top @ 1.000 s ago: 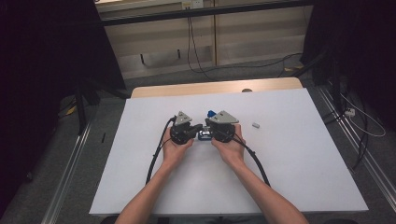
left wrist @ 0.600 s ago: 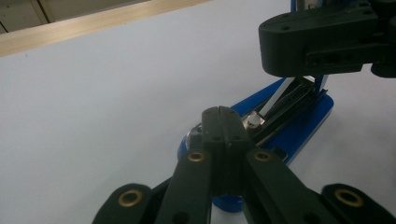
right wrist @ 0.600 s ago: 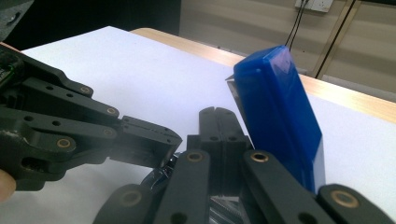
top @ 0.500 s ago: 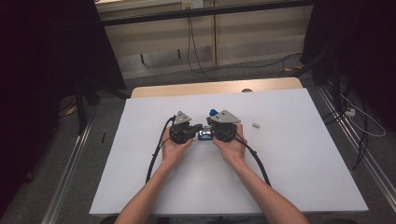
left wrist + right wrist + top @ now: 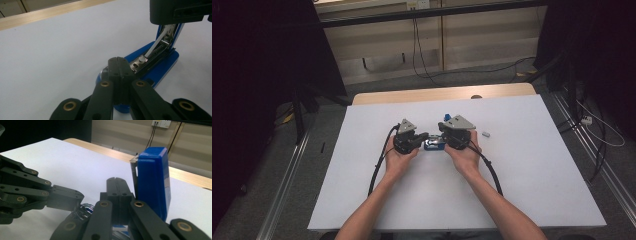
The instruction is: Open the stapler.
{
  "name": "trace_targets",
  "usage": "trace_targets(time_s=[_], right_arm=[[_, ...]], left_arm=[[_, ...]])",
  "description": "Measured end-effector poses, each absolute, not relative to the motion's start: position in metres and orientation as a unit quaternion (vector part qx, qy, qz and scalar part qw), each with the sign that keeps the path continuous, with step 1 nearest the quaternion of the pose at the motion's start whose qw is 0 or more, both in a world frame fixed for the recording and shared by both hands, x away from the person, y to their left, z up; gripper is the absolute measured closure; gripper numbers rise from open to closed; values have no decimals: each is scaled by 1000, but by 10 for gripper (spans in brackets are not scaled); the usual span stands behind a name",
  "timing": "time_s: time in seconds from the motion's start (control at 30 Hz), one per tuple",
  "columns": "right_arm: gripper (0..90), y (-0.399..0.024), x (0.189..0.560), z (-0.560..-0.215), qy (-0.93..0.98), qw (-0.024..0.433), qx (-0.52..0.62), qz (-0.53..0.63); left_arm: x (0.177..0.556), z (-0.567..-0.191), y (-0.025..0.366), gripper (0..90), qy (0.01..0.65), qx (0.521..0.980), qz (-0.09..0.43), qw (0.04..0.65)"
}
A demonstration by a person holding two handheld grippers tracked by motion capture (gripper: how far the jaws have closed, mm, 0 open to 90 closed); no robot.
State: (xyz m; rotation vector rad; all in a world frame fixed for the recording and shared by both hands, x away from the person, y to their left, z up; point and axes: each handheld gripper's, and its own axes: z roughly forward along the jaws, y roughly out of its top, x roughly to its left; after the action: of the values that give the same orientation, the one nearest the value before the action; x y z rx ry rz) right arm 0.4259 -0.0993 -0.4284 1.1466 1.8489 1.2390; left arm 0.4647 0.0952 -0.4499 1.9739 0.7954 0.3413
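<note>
From above, the person's two hands meet at the middle of the white bench (image 5: 522, 165), the left tool (image 5: 424, 137) and the right tool (image 5: 441, 136) facing each other over a small blue stapler (image 5: 432, 145) that lies between them; a little grey piece (image 5: 485, 134) sits apart to the right. Along the left tool (image 5: 119, 65), its jaws are clenched tip to tip with nothing between them, resting on or just over the near end of the stapler's base (image 5: 160, 70), whose metal staple channel lies bare while the top arm stands swung upward. Along the right tool (image 5: 117, 185), the jaws are likewise clenched empty, their side close against the raised blue cover (image 5: 152, 182); whether they touch it I cannot tell. The step in hand looks like holding the stapler open, one tool steadying the base, the other propping the cover. Next would probably come loading staples, which calls for freeing one tool without letting the cover drop.
</note>
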Motion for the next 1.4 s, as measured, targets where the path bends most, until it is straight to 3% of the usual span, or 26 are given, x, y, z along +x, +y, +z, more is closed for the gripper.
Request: trace_targets(time_s=[1.4], right_arm=[[900, -109, 424, -423, 688, 337, 439, 470]], left_arm=[[465, -449, 96, 900, 324, 809, 140, 469]])
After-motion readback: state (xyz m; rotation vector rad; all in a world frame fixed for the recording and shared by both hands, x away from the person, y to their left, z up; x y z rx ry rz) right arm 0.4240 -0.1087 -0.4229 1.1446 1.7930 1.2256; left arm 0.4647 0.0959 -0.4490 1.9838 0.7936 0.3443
